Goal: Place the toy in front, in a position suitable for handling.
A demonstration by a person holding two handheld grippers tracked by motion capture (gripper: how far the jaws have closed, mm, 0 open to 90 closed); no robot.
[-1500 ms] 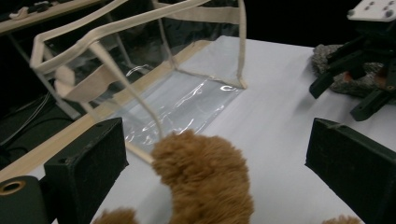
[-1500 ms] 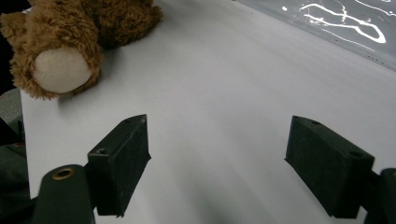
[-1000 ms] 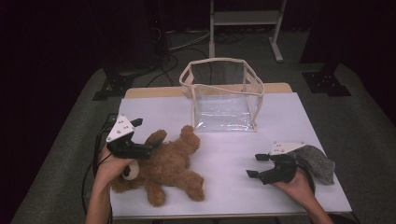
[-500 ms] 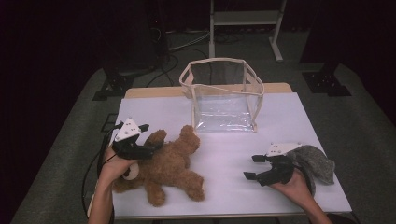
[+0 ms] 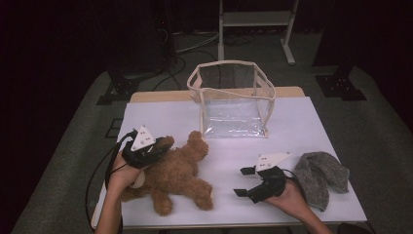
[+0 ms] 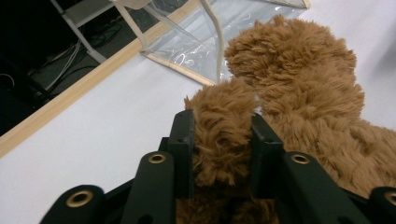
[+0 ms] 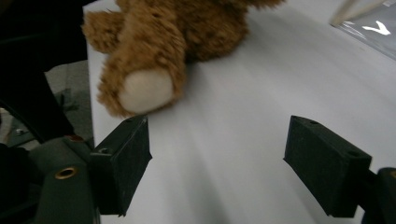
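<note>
Pinching a plush limb, the left gripper [image 5: 155,148] had just been closing, and its jaws were now pressed onto one furry arm of the teddy bear [image 5: 175,175], fur bulging out between the black pads [image 6: 184,140]. The bear lay sprawled on the white table [image 5: 160,117], at about eight o'clock from the clear bag [image 5: 234,100], which stood open-topped towards the table's far edge. The worry here, as I judged it: the hold was on soft pile at the end of a limb, not on the body. Lifted from there, the bear would likely swing and dangle, and the fur could slide out of the pads. A swinging bear could also catch the bag's flimsy rim and tip it or push it back.

Across to the middle, the right gripper [image 5: 244,181] sat low over bare tabletop at about four o'clock from the bear, jaws spread wide with nothing between them; its own view looked straight at a cream-soled foot [image 7: 144,91]. Coming in carelessly, one pad could shove that foot away rather than straddle it, tugging against the left hold.

Farthest right, a grey knitted cloth [image 5: 321,175] lay just beside the right hand; a trailing cable or a wrist could drag it off the table's edge.
</note>
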